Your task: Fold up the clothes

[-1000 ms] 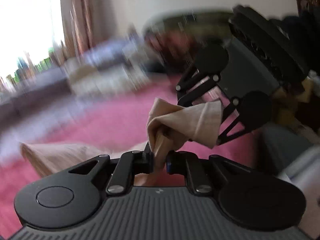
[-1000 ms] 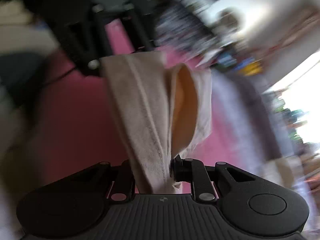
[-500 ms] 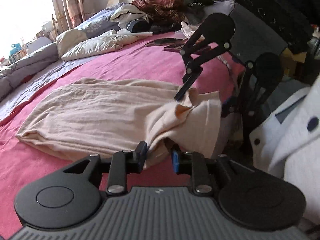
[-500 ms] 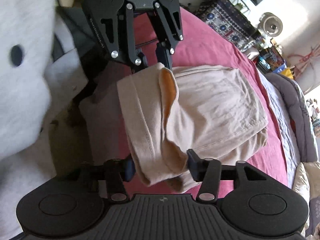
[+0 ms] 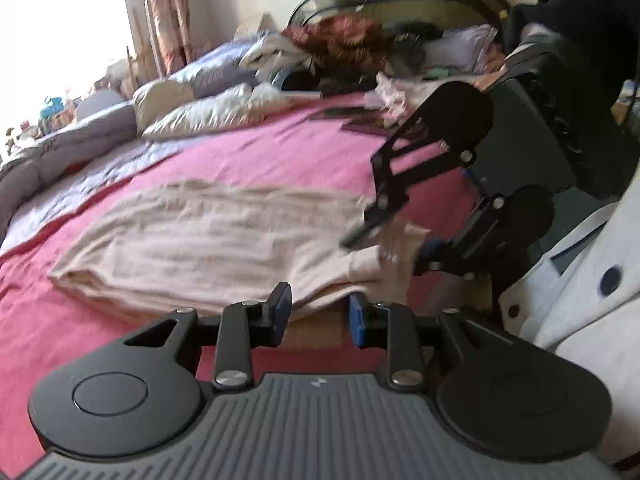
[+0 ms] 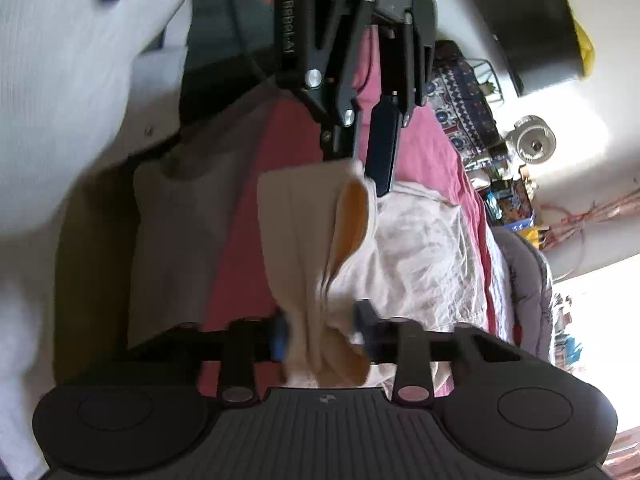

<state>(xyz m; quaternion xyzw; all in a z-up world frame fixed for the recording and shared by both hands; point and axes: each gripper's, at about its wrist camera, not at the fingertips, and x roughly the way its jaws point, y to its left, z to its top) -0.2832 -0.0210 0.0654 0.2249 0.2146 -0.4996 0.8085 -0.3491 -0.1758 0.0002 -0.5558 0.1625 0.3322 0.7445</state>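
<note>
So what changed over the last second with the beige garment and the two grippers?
The beige garment, held up in the air a second ago, now lies spread on the pink bedsheet. The left gripper has let go; its fingers stand apart at the near edge. The right gripper opened midway and is closing again with a fold between its fingers. The bedding and clutter at the headboard are unchanged.

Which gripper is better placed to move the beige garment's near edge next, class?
Right. The right gripper is closing with the beige garment bunched between its fingers, while the left gripper stands open beside the edge, holding nothing.
</note>
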